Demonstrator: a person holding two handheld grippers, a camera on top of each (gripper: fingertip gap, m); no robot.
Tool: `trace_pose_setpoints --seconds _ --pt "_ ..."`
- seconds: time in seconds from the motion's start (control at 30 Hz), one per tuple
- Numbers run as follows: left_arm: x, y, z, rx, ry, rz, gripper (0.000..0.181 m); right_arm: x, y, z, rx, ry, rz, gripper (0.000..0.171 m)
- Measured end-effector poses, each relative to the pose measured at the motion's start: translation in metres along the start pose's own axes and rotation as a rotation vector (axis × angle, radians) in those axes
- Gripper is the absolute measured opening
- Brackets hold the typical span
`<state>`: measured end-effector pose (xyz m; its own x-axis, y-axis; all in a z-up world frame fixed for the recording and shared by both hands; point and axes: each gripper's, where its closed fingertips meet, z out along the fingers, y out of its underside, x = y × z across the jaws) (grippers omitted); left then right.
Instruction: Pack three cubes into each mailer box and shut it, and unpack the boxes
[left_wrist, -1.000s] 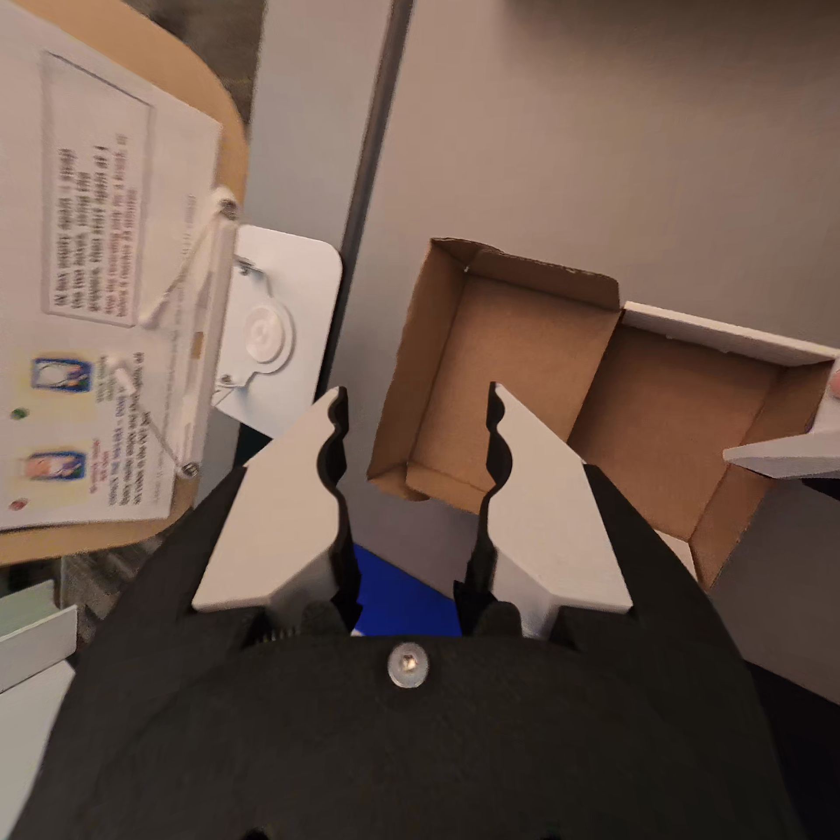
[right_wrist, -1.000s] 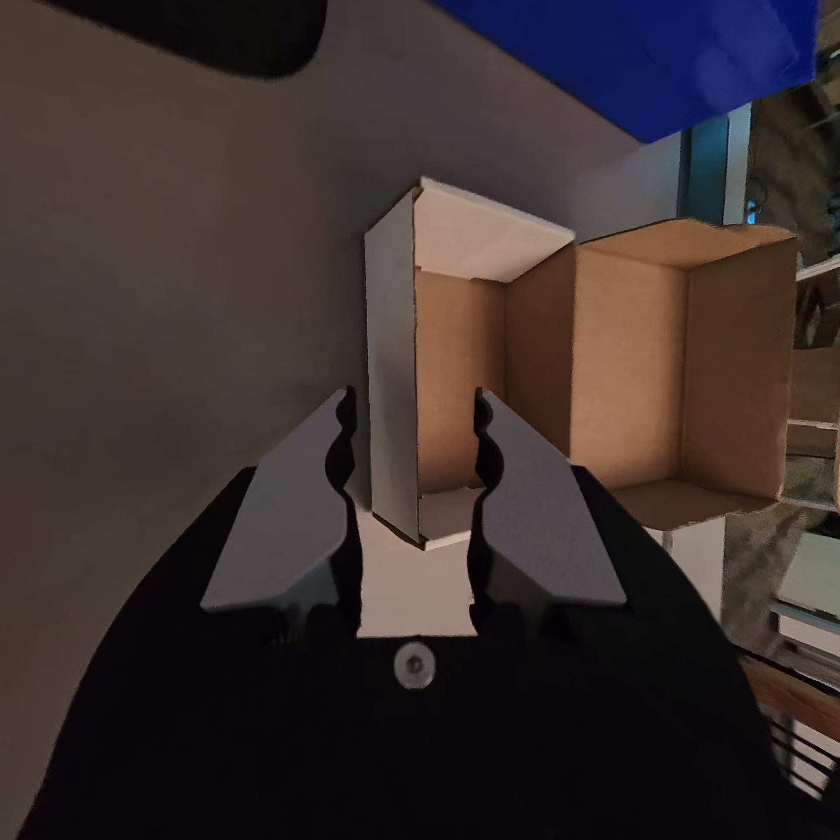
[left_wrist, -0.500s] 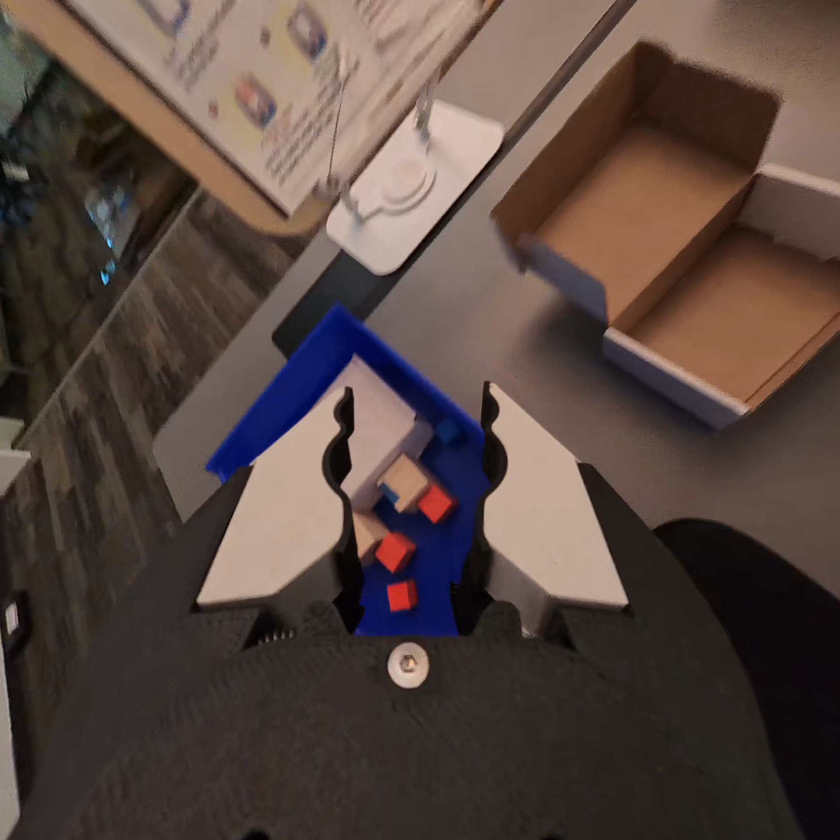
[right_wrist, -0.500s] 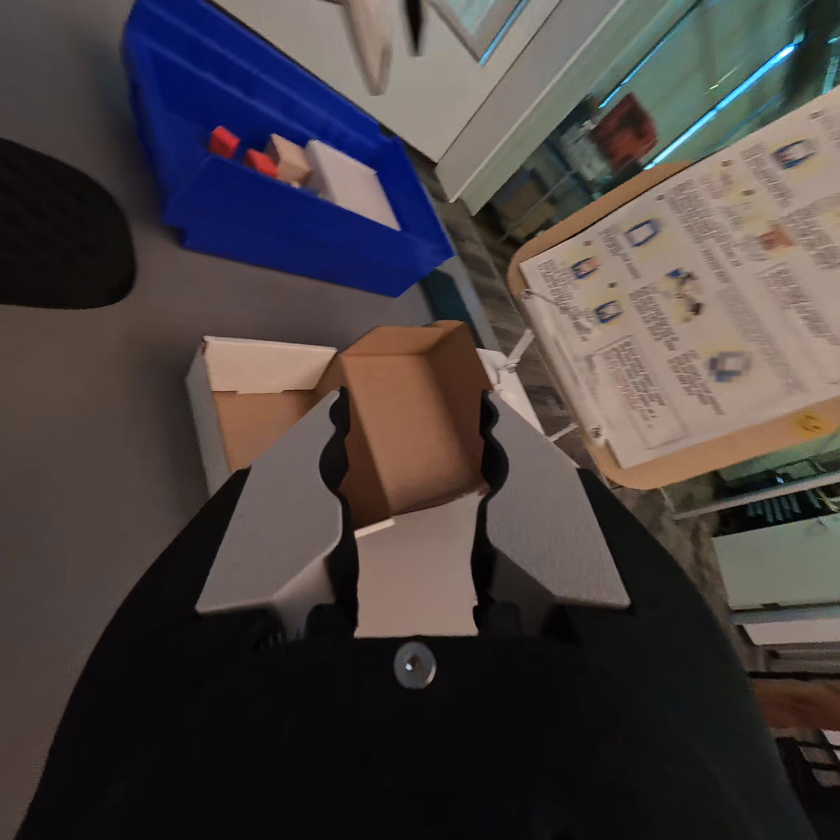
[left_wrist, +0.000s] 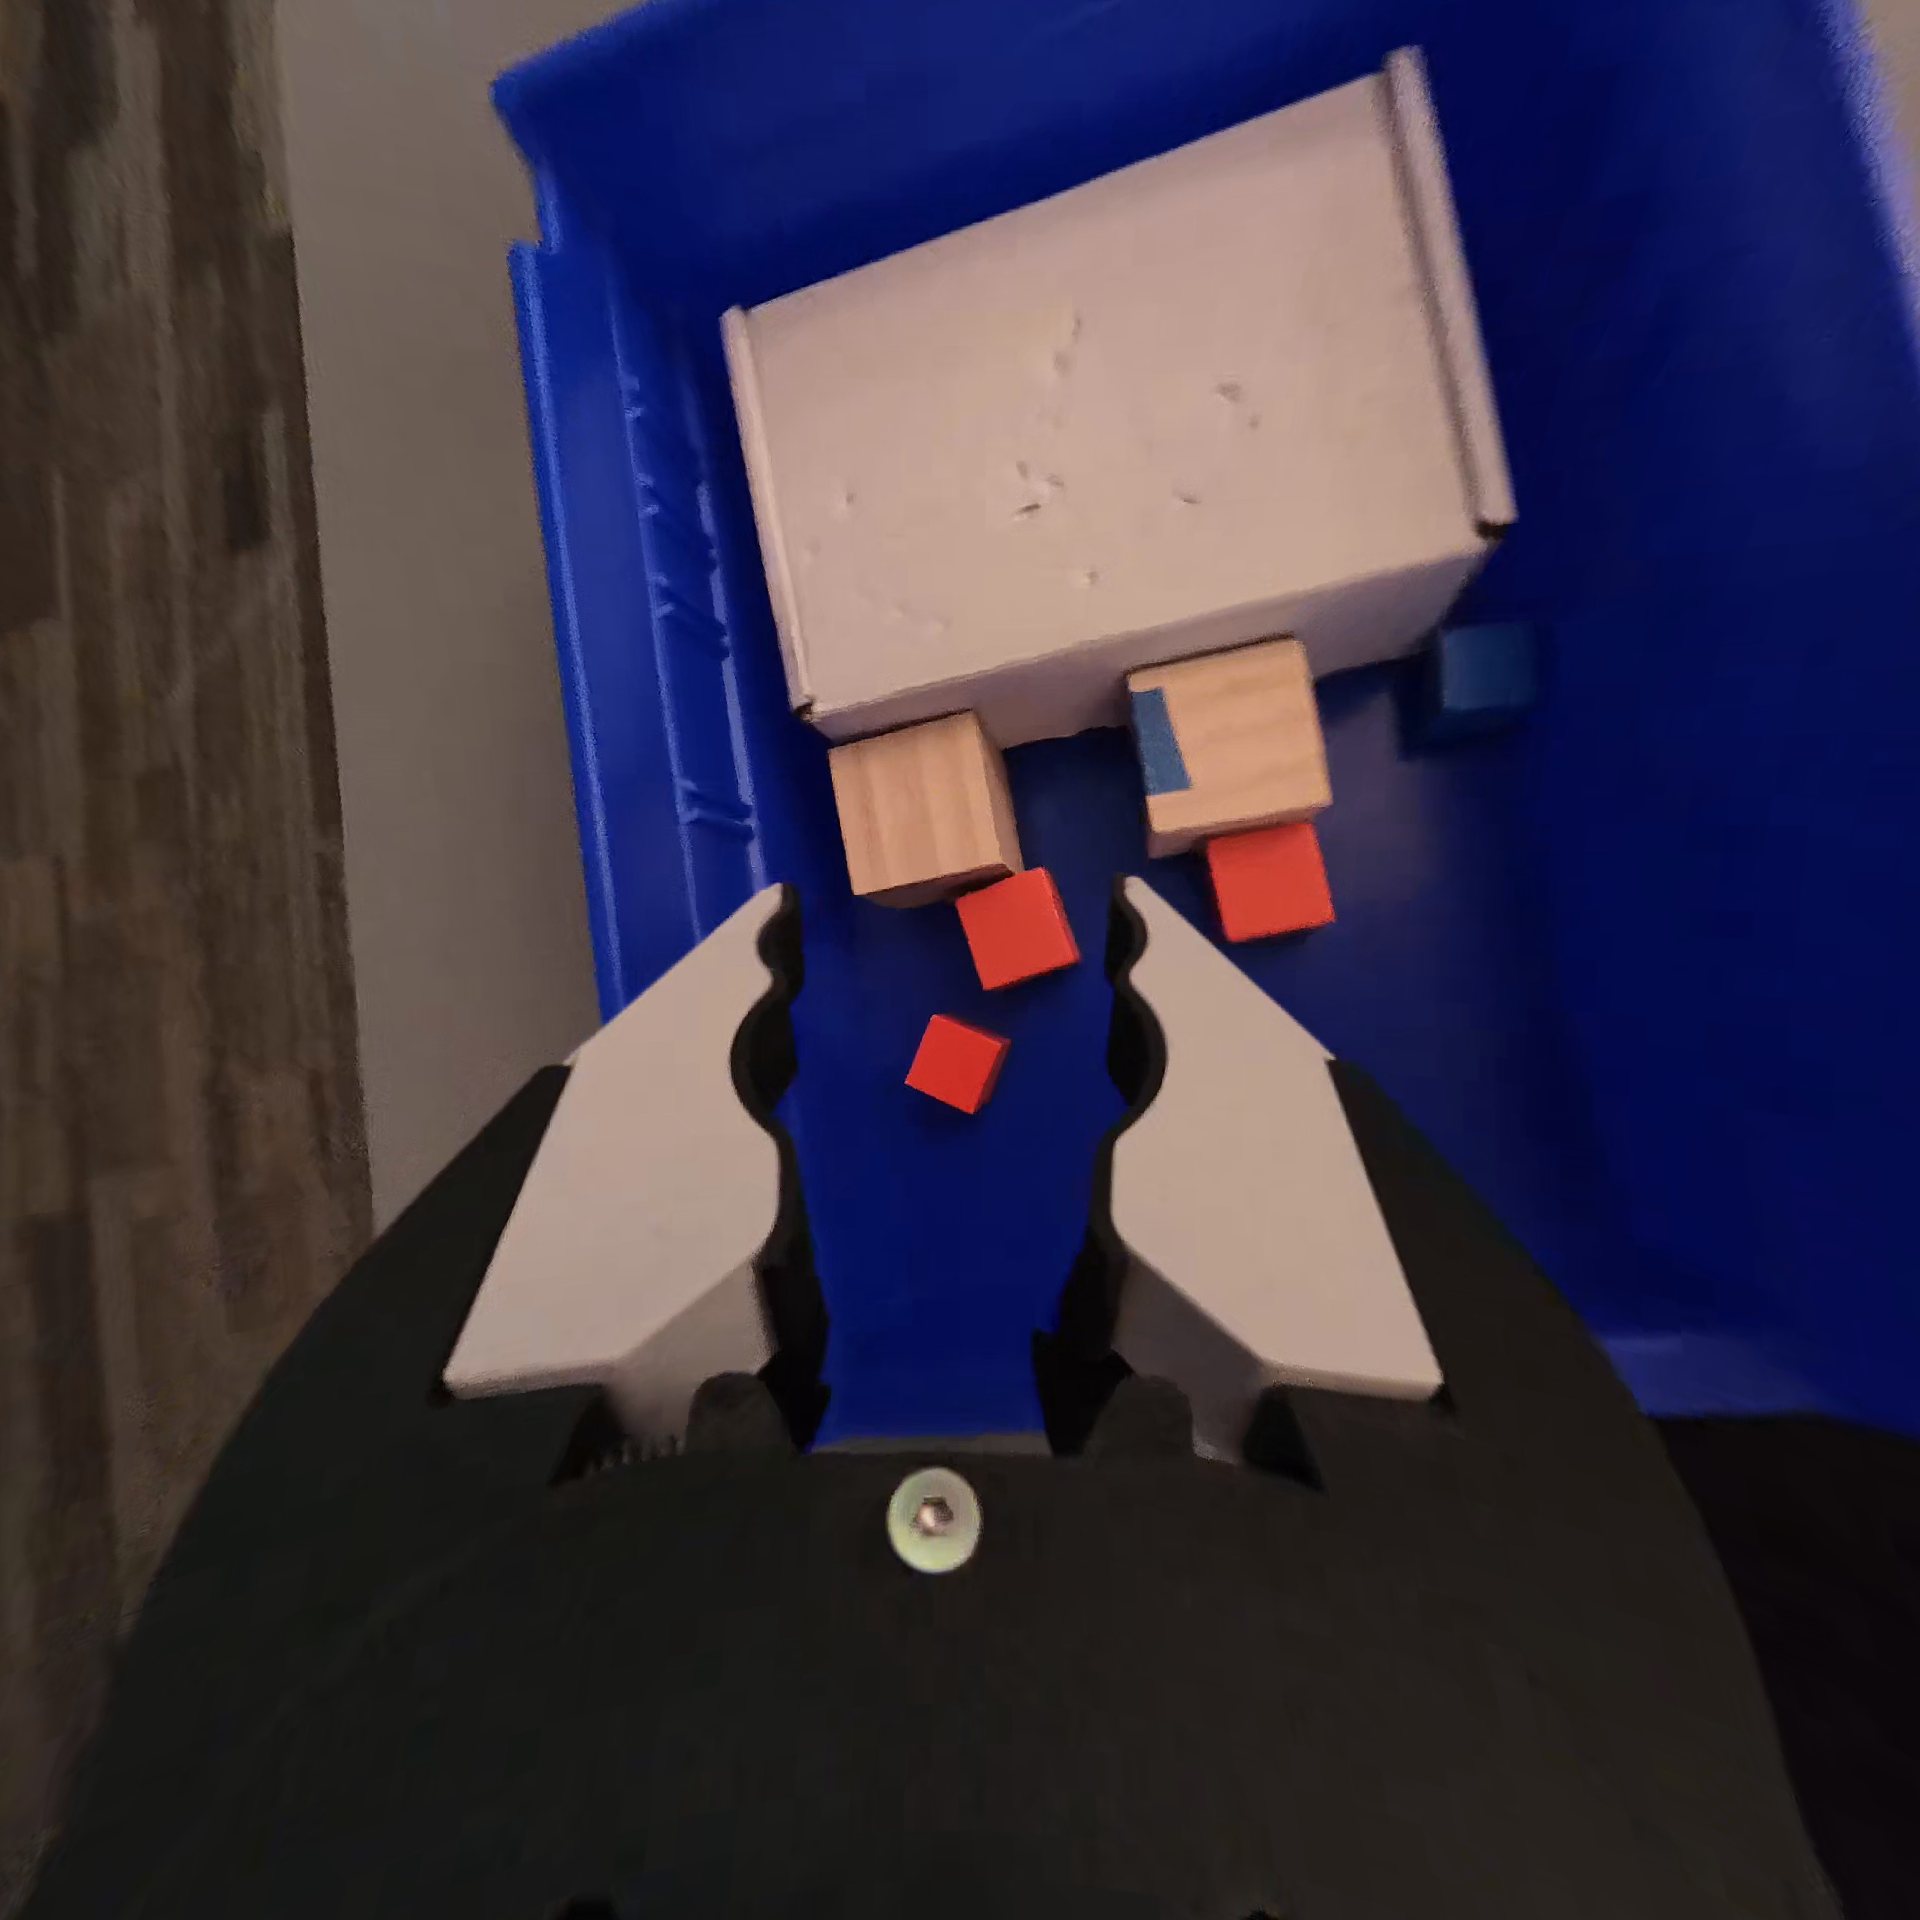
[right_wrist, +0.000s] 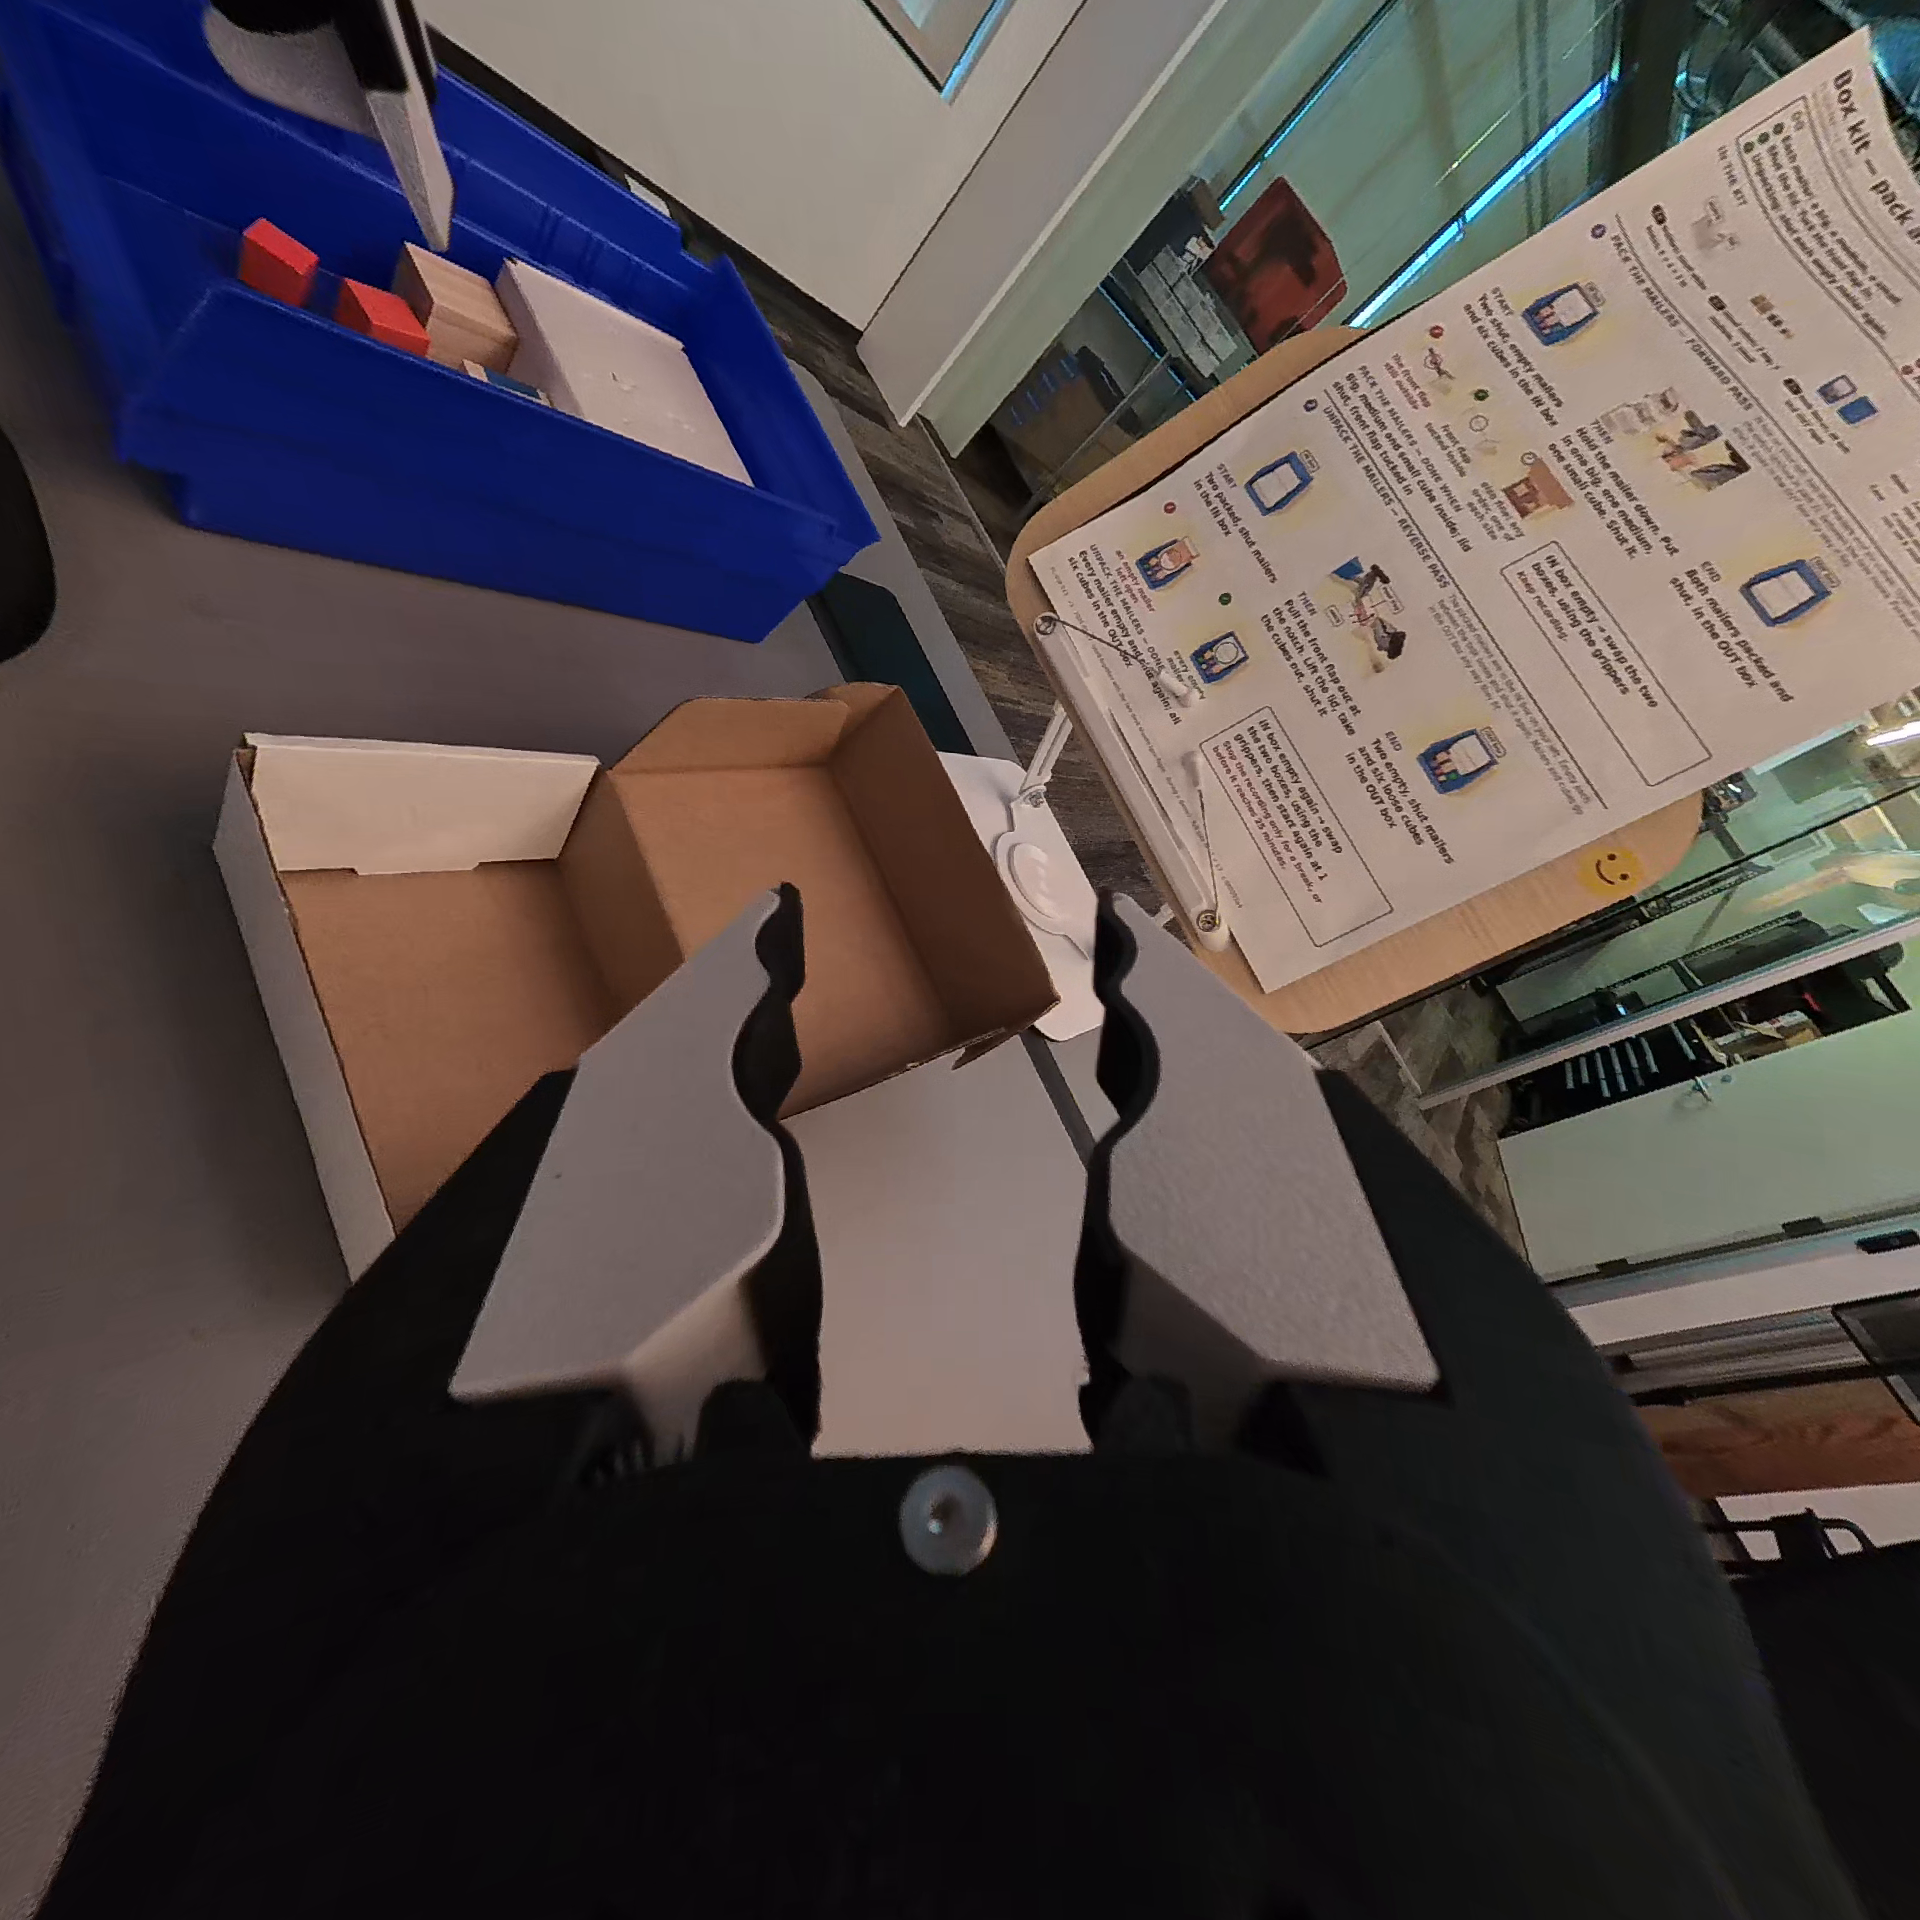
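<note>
Three red cubes (left_wrist: 956, 1062) lie in the blue bin (left_wrist: 1704, 935), below the left hand-held gripper (left_wrist: 948, 914), open and empty; light, rigid, best pinched across flat faces. Right hand-held gripper (right_wrist: 940, 925) gapes empty over the open mailer box (right_wrist: 301, 997) on the worktop (right_wrist: 125, 1039).

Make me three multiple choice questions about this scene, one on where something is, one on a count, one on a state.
1. Where is the shut white mailer box?
A. in the blue bin
B. on the floor
C. in the right gripper

2. How many red cubes lie in the bin?
A. one
B. three
C. six

3. The mailer box on the table is:
A. shut
B. open and empty
C. open with cubes inside

Answers: 1 A, the bin's walls surround it. 2 B, the left wrist view shows three. 3 B, its bare cardboard floor shows.
</note>
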<state>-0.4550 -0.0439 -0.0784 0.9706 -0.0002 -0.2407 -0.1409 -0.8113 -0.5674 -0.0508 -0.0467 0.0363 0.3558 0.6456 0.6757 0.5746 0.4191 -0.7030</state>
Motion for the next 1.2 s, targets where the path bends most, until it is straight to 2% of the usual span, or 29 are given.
trace_pose_setpoints --seconds 0.03,0.13,0.3,0.57,0.7,0.77,1.0,1.2 --pt "-0.005 0.0 0.006 -0.016 -0.018 -0.039 0.065 0.001 0.0 -0.001 -0.001 0.003 -0.002 0.055" --pt "-0.01 -0.003 0.02 -0.029 -0.041 -0.108 0.066 0.002 0.002 -0.002 -0.008 0.006 -0.003 0.055" --pt "-0.012 0.001 0.043 -0.097 -0.066 -0.119 0.065 0.005 0.002 -0.003 -0.007 0.004 0.009 0.055" --pt "-0.008 0.012 0.065 -0.181 -0.017 -0.169 0.064 0.006 0.004 -0.004 -0.022 0.006 -0.006 0.054" --pt "-0.006 0.014 0.07 -0.191 -0.008 -0.159 0.052 0.005 0.005 -0.004 -0.023 -0.001 -0.006 0.054" --pt "-0.01 0.013 0.07 -0.183 -0.02 -0.152 0.042 0.004 0.005 -0.004 -0.027 -0.005 -0.009 0.053" --pt "-0.008 0.012 0.063 -0.164 0.053 -0.184 0.042 0.005 0.006 -0.005 -0.033 -0.002 -0.02 0.052" --pt "-0.014 -0.005 0.027 -0.111 0.057 -0.163 0.042 0.007 0.007 -0.005 -0.037 0.001 -0.021 0.051"
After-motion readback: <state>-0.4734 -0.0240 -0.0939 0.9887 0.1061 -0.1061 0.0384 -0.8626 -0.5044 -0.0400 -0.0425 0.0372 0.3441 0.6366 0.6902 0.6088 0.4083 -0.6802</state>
